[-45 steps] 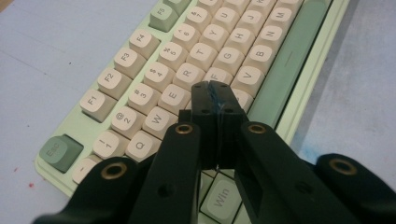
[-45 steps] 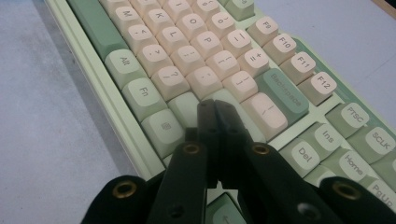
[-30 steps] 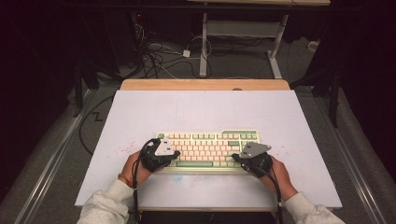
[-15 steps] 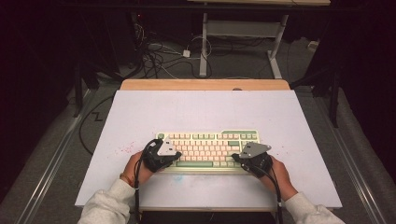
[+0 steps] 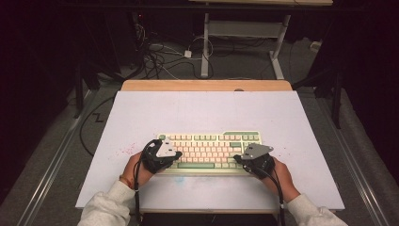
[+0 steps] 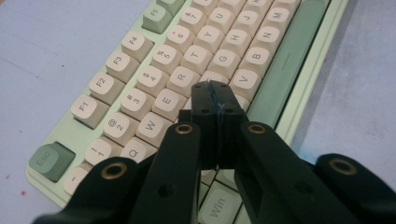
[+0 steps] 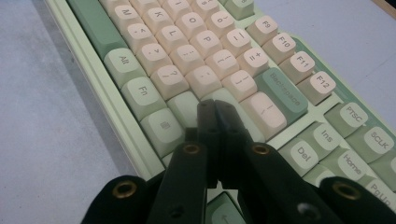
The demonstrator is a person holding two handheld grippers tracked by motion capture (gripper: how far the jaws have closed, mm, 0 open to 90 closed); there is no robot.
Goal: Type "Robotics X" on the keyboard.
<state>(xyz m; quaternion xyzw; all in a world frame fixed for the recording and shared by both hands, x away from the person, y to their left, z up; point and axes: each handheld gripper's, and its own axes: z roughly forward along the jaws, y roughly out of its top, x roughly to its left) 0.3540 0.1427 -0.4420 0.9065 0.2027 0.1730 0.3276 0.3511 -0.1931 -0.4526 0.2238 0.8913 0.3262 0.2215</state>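
Note:
A pale green keyboard with cream and green keys lies on the white table top, near its front edge. My left gripper is shut over the keyboard's left end. In the left gripper view its tips press together with nothing between them, low over the letter keys beside the long green space bar. My right gripper is shut over the right end. In the right gripper view its empty tips hover by the pale key under the green backspace key.
A wooden strip runs along the table's far edge. Beyond it, cables and a white desk frame are on the floor. Red specks mark the surface left of the keyboard. Bare surface lies behind the keyboard.
The left gripper has edged slightly to the right over the keyboard's left end. The right gripper and the keyboard have stayed put.

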